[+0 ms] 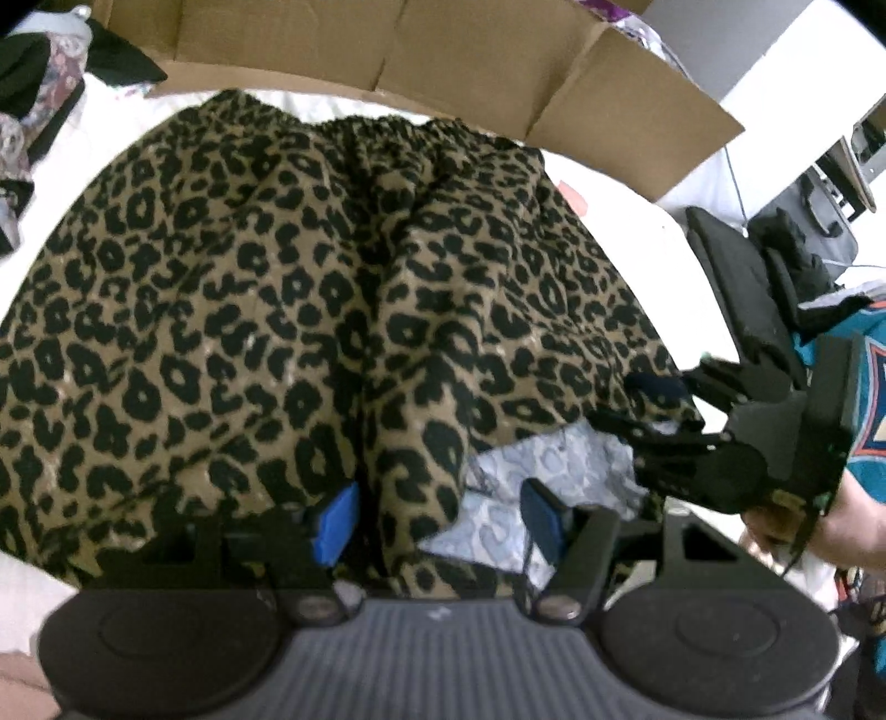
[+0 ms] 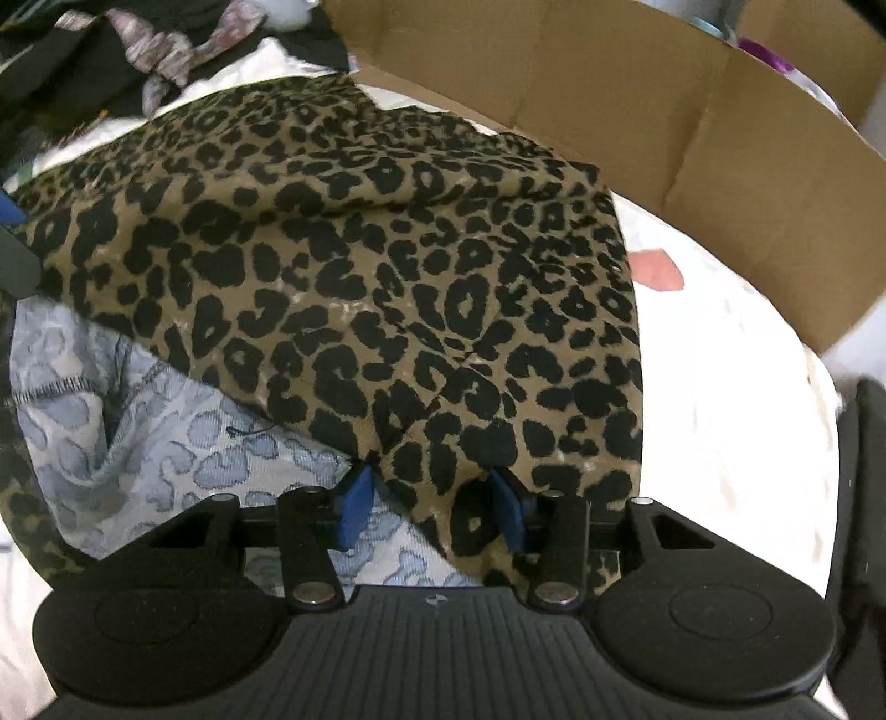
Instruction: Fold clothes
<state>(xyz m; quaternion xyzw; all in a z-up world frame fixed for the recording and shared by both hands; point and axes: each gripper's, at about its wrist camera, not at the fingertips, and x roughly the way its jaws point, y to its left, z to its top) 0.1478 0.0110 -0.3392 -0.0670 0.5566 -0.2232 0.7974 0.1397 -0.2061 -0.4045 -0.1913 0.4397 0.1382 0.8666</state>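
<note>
The leopard-print garment [image 1: 310, 310] lies spread on a white bed cover [image 2: 720, 421], its gathered waistband at twelve o'clock in the left wrist view and its hem toward six. Part of the hem is turned back, showing the pale grey-blue inside [image 2: 183, 443] of the cloth.

The left gripper [image 1: 437, 518] stands with its blue pads apart, a fold of the hem lying between them but not visibly pinched. The right gripper [image 2: 429, 507] also straddles a ridge of the hem; its pads sit close against the cloth on both sides, yet a firm pinch cannot be confirmed. In the left wrist view it shows at three o'clock, at the garment's corner.

The step in hand appears to be taking hold of the near hem at two points. Next, both claws would need to close fully on the fabric and carry the hem toward the waistband together.

At twelve o'clock, beyond the waistband, an open cardboard box [image 1: 421, 50] stands with its flaps out; its contents are mostly hidden, only something purple showing at the rim. A heap of dark and floral clothes [image 2: 138, 50] lies at ten o'clock in the right wrist view.
</note>
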